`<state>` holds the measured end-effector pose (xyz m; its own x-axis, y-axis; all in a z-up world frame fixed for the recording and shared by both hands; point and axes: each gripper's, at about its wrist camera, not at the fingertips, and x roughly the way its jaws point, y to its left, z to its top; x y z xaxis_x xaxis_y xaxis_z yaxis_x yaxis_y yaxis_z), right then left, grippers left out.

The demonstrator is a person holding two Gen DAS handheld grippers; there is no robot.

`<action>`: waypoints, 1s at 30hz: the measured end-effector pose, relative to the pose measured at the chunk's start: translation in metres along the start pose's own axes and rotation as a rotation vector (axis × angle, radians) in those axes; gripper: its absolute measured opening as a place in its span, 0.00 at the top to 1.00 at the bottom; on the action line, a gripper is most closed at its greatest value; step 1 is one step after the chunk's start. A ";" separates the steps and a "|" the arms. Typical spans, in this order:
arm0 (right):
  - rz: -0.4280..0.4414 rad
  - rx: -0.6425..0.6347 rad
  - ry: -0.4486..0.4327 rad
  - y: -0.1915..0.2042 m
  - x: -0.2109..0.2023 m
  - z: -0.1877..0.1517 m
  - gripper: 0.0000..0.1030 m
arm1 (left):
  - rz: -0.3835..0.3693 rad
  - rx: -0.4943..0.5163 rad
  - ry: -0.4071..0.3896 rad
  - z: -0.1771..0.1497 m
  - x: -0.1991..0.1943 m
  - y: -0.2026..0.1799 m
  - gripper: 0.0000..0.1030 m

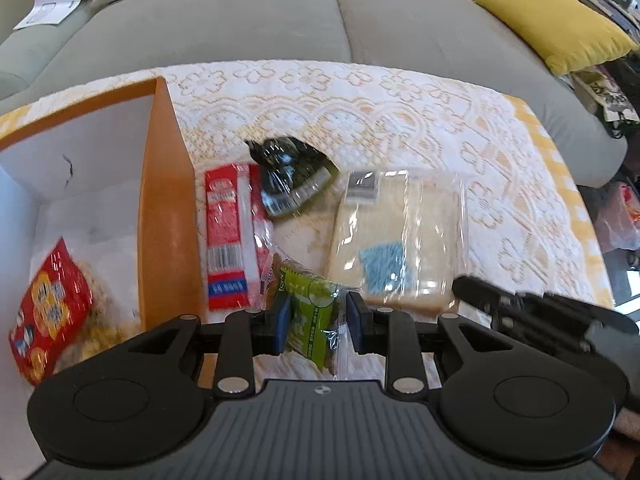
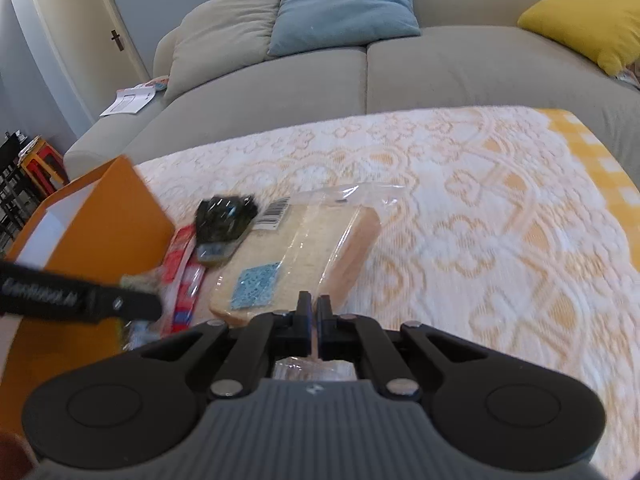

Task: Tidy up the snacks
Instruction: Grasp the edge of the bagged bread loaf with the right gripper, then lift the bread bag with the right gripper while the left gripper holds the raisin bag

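Left wrist view: the left gripper (image 1: 316, 316) pinches a green snack packet (image 1: 310, 312) beside the orange box (image 1: 168, 216); light, crinkly, best held mid-body. Right wrist view: the right gripper (image 2: 314, 312) is clamped on the bread bag (image 2: 296, 256)'s slippery film; soft, crushable.

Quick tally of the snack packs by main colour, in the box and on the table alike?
Red: 2, the red pack in the orange box and the red-and-white pack on the cloth
Green: 1, the green pack in the left gripper
Dark: 1, the dark pack
Clear: 1, the bagged bread
Total: 5
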<state>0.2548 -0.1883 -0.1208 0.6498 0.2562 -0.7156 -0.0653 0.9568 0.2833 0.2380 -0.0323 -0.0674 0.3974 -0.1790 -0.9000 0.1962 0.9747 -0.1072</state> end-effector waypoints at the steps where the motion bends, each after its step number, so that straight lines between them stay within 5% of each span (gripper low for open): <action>1: 0.003 -0.008 0.008 0.000 -0.007 -0.005 1.00 | -0.008 -0.003 0.002 -0.004 -0.003 -0.002 0.68; 8: 0.024 -0.036 0.098 -0.015 -0.058 -0.050 1.00 | -0.053 0.004 0.016 -0.043 -0.019 -0.019 0.68; 15: 0.015 -0.098 0.167 -0.015 -0.065 -0.077 1.00 | -0.047 -0.001 0.037 -0.072 -0.015 -0.034 0.69; 18: 0.009 -0.139 0.179 -0.008 -0.065 -0.081 0.81 | -0.047 -0.019 0.025 -0.077 -0.017 -0.030 0.69; 20: 0.013 -0.147 0.193 -0.009 -0.064 -0.082 0.48 | -0.042 -0.030 0.024 -0.080 -0.017 -0.026 0.69; 25: 0.030 -0.192 0.236 -0.002 -0.055 -0.087 0.31 | -0.049 -0.045 0.013 -0.086 -0.018 -0.023 0.69; 30: -0.017 -0.384 0.213 0.022 -0.042 -0.094 0.31 | -0.026 -0.012 0.027 -0.087 -0.020 -0.028 0.68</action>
<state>0.1548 -0.1653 -0.1446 0.4851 0.2243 -0.8452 -0.3587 0.9325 0.0415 0.1465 -0.0440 -0.0832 0.3681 -0.2005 -0.9079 0.1950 0.9714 -0.1354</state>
